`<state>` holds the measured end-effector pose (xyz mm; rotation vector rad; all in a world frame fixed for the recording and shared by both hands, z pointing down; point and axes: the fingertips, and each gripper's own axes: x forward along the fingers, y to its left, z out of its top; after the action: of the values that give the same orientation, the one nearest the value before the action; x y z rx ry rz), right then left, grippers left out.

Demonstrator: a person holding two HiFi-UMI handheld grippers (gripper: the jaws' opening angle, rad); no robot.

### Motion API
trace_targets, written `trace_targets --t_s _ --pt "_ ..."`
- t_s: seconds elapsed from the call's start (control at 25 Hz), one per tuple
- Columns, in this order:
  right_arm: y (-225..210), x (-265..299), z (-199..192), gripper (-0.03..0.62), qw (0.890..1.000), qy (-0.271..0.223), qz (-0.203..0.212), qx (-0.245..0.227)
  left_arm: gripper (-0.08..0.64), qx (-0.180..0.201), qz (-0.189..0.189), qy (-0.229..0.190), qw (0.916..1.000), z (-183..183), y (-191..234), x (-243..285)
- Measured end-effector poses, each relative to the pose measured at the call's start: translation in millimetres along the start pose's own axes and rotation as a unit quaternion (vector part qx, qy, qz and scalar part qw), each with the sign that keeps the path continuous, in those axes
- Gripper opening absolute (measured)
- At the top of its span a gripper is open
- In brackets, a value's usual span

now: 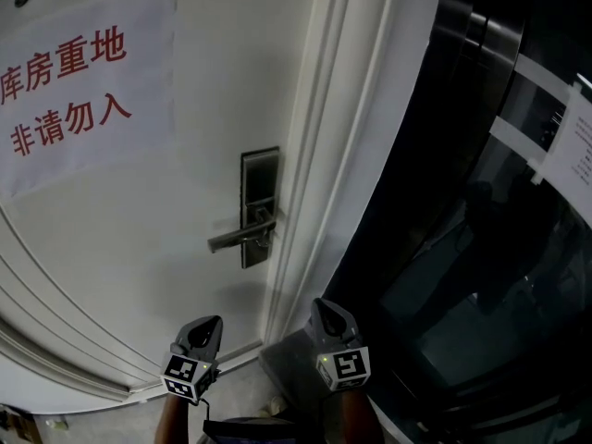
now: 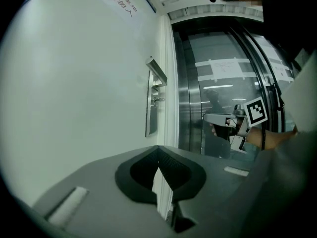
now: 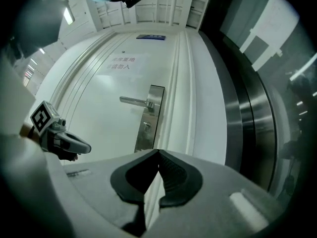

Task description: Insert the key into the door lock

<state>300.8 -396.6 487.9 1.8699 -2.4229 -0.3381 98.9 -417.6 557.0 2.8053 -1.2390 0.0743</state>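
Observation:
A white door (image 1: 139, 229) carries a steel lock plate (image 1: 259, 206) with a lever handle (image 1: 236, 239) pointing left. Below the lever a small metal piece (image 3: 145, 126) sticks out of the plate; I cannot tell whether it is a key. My left gripper (image 1: 207, 325) hangs low in front of the door, well short of the lock, jaws shut and empty. My right gripper (image 1: 326, 308) is level with it, before the door frame, also shut with nothing between its pads. No key shows in either gripper. From the left gripper view the right gripper (image 2: 218, 120) shows at the right.
A paper sign with red characters (image 1: 83, 81) is stuck on the door's upper left. The white door frame (image 1: 319, 137) runs beside the lock. To the right stand dark steel and glass doors (image 1: 481, 248) with taped paper strips (image 1: 573, 146).

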Motion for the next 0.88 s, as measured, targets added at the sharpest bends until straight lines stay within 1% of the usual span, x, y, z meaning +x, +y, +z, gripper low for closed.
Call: trace_targets --t_s 0.12,0.24,0.56,0.88 --pt "2 -8 -10 0.002 1.000 0.008 -0.002 0.014 0.002 -0.004 -0.005 -0.004 1.0000 2 -3 2" --pt "6 -14 -18 0.001 1.000 0.017 -0.001 0.019 0.002 -0.006 -0.007 -0.005 1.0000 3 -5 2" --pt "12 -32 -41 0.002 0.998 0.035 -0.010 0.051 0.002 -0.011 -0.005 0.003 0.9999 -5 -6 0" --pt "14 -50 -55 0.002 0.996 0.055 -0.020 0.060 0.002 -0.013 -0.006 0.004 0.9999 -7 -8 -1"
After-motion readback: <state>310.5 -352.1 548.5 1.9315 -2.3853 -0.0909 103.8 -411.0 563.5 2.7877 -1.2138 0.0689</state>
